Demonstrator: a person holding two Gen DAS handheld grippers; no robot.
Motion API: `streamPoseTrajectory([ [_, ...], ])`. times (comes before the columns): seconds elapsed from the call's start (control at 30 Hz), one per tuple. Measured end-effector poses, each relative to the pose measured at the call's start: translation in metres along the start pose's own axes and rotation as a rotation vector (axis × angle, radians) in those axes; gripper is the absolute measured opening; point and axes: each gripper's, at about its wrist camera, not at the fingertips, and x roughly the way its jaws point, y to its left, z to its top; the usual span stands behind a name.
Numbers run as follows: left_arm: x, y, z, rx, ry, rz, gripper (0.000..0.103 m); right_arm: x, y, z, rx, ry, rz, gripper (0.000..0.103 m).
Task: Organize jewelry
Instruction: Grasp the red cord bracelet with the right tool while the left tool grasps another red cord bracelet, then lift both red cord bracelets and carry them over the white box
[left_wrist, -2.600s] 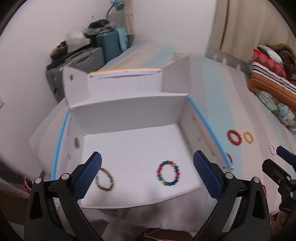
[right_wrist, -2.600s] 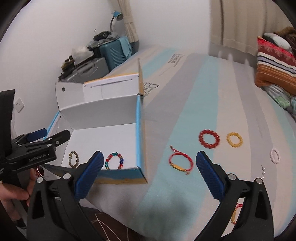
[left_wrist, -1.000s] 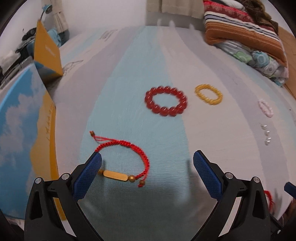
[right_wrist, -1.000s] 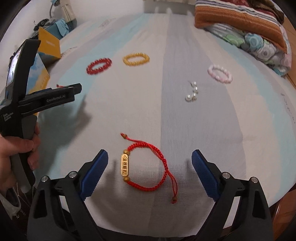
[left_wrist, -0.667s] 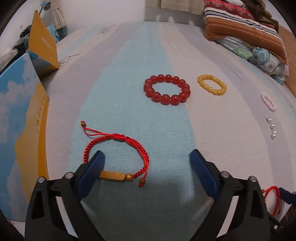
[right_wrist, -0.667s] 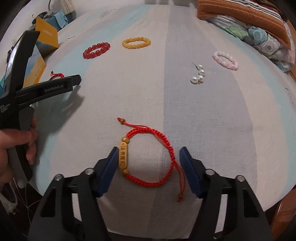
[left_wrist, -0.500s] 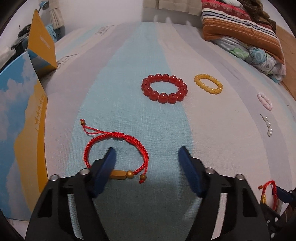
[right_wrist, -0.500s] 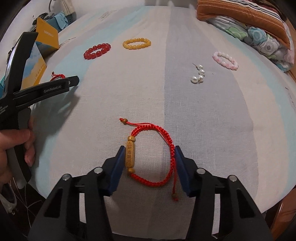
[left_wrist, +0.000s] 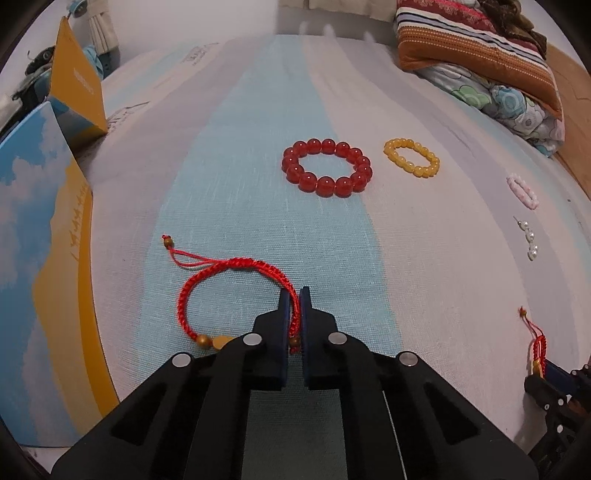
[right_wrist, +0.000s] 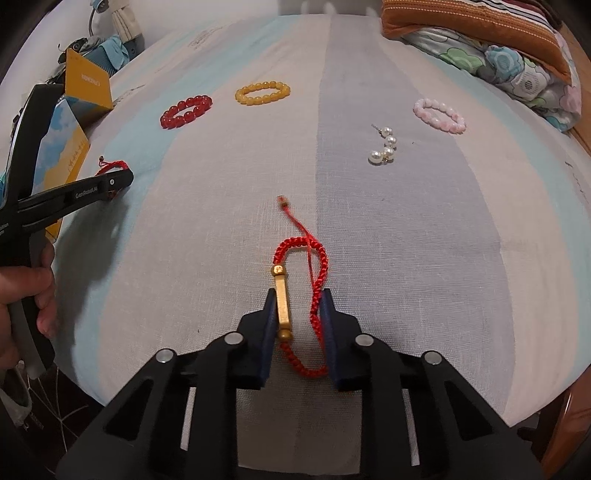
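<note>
Jewelry, on striped bed sheet (left_wrist: 258, 129); two red cord bracelets in hand.

- L gripper (left_wrist: 294, 317): pads nearly shut, pinching right side of cord bracelet A (left_wrist: 236, 288). Rest of loop and gold bar lie on sheet.
- R gripper (right_wrist: 298, 314): narrowed to a small gap, squeezing cord bracelet B (right_wrist: 301, 284) flat; gold bar against left pad, cord against right. Loop still on sheet, tail pointing away.
- Loose, well apart: red beads (left_wrist: 327, 168), amber beads (left_wrist: 412, 157), pink beads (right_wrist: 439, 114), pearl earring (right_wrist: 384, 146).
- Box (left_wrist: 40, 229): by my L side, only its printed wall shows.

Handling, my judgement: lift both straight up, slow, so dangling loops don't snag the weave. A is held by one thin strand, may slip; keep squeeze firm. B's bar gives surer hold.

Room: open sheet ahead and between grippers. Near bed edge (right_wrist: 332, 424) sits just under R gripper; a drop here could roll off. Carry toward box, clear of its wall.
</note>
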Motion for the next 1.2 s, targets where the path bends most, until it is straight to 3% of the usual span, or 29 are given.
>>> streamPoseTrajectory([
  [0.17, -0.004, -0.004, -0.001, 0.023, -0.001, 0.003, 0.003, -0.003, -0.001, 0.0, -0.003, -0.007, -0.003, 0.012],
  [0.67, -0.032, -0.017, 0.004, 0.037, -0.005, -0.036, 0.003, -0.019, -0.001, 0.006, 0.0, -0.038, -0.006, 0.011],
  [1.2, -0.069, -0.026, 0.015, 0.044, 0.005, 0.042, 0.003, -0.043, 0.001, 0.018, -0.008, -0.07, -0.019, 0.011],
])
